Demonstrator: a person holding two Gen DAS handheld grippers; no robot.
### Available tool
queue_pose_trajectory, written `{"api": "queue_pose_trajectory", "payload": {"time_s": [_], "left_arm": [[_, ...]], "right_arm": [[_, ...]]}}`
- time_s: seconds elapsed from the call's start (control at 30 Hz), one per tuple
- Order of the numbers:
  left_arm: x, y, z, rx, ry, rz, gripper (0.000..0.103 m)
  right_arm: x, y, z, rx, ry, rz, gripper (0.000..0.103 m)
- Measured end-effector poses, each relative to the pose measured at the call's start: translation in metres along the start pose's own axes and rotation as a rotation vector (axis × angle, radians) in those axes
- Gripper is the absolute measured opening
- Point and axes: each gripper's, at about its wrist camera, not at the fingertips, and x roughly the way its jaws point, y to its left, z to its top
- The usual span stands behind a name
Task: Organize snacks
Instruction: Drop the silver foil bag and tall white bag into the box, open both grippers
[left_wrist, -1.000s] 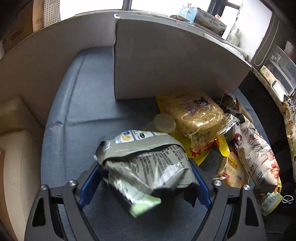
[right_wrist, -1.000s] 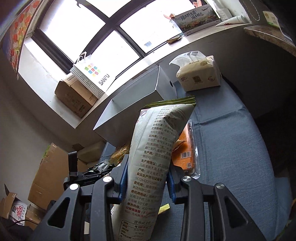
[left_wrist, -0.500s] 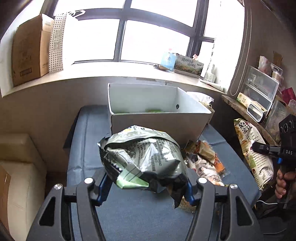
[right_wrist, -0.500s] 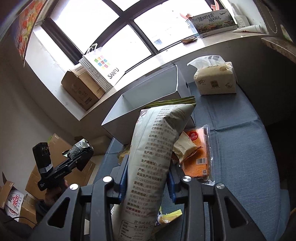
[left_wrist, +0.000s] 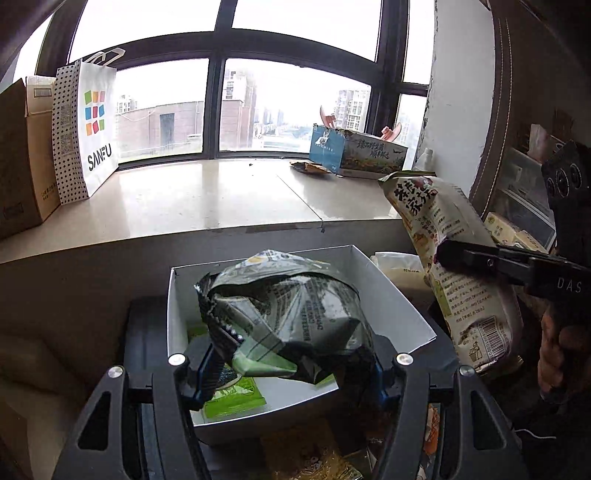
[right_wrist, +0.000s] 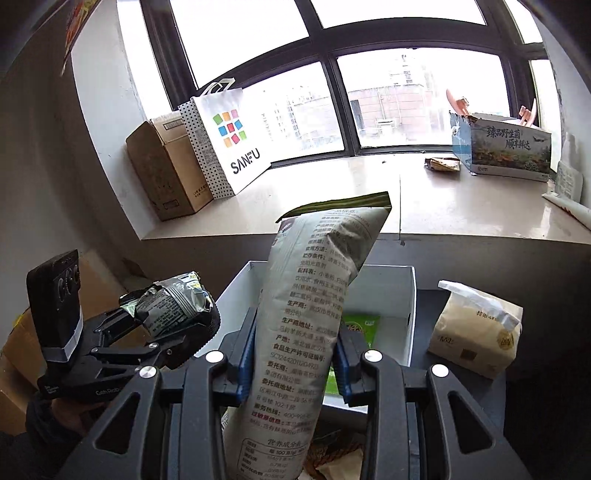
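My left gripper (left_wrist: 288, 363) is shut on a crumpled grey-green snack bag (left_wrist: 291, 314) and holds it above the open white box (left_wrist: 399, 295). A green packet (left_wrist: 232, 397) lies inside the box. My right gripper (right_wrist: 293, 354) is shut on a tall beige snack bag (right_wrist: 310, 314), upright in front of the same white box (right_wrist: 410, 295). The right gripper with its beige bag (left_wrist: 461, 266) shows at the right of the left wrist view. The left gripper with its grey-green bag (right_wrist: 170, 306) shows at the left of the right wrist view.
A tissue pack (right_wrist: 476, 332) stands right of the box on the dark blue surface. More snack packets (left_wrist: 306, 454) lie in front of the box. On the windowsill behind are a cardboard box (right_wrist: 166, 170), a white SANFU bag (right_wrist: 225, 140) and a printed carton (right_wrist: 502, 147).
Both grippers have risen and tilted up with their bags. The left bag now hangs over the box's opening. The right bag has moved closer to the box.
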Motion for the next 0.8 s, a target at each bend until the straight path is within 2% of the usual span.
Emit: {"api": "queue_pose_trajectory", "payload": {"time_s": [0.13,0.27,0.3,0.33,0.37,0.43,0.5,0.57,0.67,0.8], "left_arm": [[0.034,0.006,0.017,-0.023,0.054,0.031,0.069],[0.055,0.010,0.024,-0.037,0.093,0.073,0.073],[0.059,0.011,0.025,-0.044,0.097,0.083,0.079],[0.061,0.013,0.025,-0.054,0.102,0.086,0.094],[0.063,0.015,0.025,-0.072,0.097,0.083,0.100],[0.061,0.016,0.022,-0.079,0.071,0.083,0.103],[0.060,0.018,0.018,-0.074,0.069,0.100,0.103],[0.057,0.020,0.012,-0.074,0.072,0.090,0.103],[0.045,0.022,0.005,-0.071,0.061,0.091,0.103],[0.019,0.018,-0.002,-0.056,0.016,0.083,0.103]], "right_arm": [[0.040,-0.006,0.036,-0.036,0.049,-0.082,0.038],[0.070,-0.025,0.055,-0.031,0.085,-0.142,0.040],[0.077,-0.030,0.057,-0.016,0.105,-0.128,0.042],[0.084,-0.035,0.058,0.008,0.130,-0.120,0.051],[0.089,-0.039,0.058,0.031,0.146,-0.132,0.075],[0.090,-0.043,0.054,0.049,0.124,-0.185,0.103],[0.082,-0.046,0.050,0.053,0.065,-0.210,0.103],[0.078,-0.049,0.047,0.080,0.057,-0.211,0.103],[0.068,-0.050,0.043,0.126,0.042,-0.177,0.103],[0.042,-0.039,0.038,0.111,-0.014,-0.148,0.103]]}}
